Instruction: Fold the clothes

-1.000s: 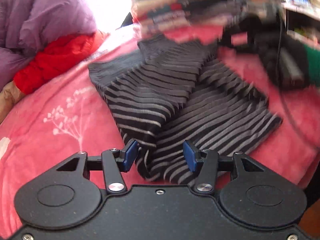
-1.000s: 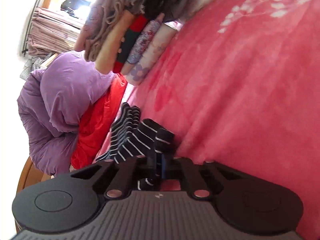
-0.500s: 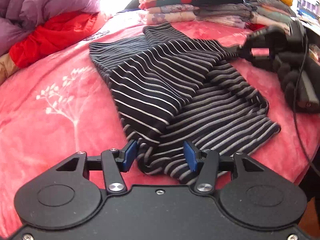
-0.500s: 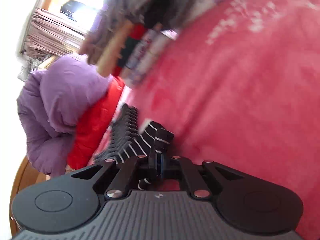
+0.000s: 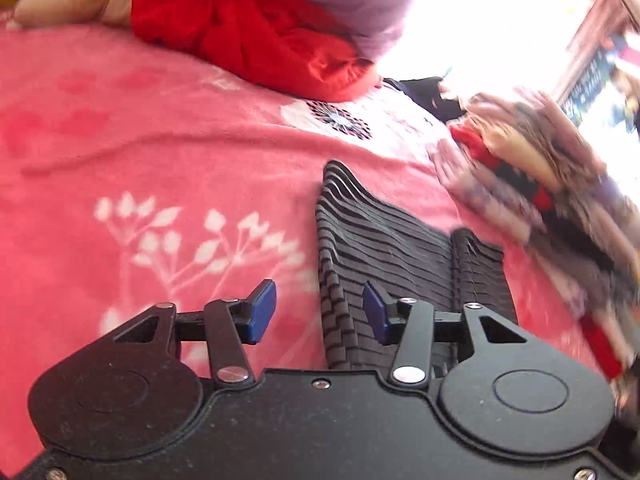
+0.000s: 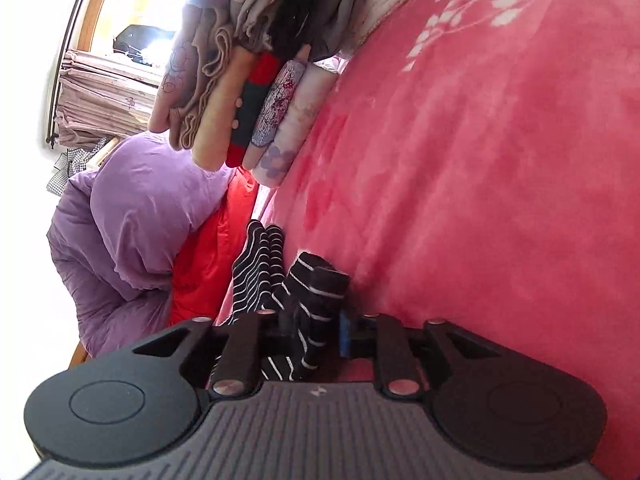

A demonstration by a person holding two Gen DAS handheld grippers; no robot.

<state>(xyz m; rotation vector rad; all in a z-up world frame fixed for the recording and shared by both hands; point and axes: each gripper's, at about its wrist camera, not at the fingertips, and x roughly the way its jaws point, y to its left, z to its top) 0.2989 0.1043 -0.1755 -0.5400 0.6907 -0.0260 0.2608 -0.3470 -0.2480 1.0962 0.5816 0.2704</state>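
Striped garment, dark with thin pale lines, lies folded on the pink blanket of the bed, its near end running under the body of the left claw. That claw hovers low with its blue pads set wide apart; the left edge of the cloth sits in the gap between them, touching neither as far as the view shows.

In the right wrist view the right claw is parted too, with a bunched fold of the striped garment lying between its fingers. The blue pad on one side stands just clear of the cloth; the other finger is hidden behind the fabric, so whether it touches cannot be told.

Farther along the bed, beyond the garment, a stack of folded clothes rests on the blanket; the left wrist view shows it blurred. Toward the far edge of the bed lie a red quilted item and, over it, a purple padded one. A curtain hangs by the bright window behind.
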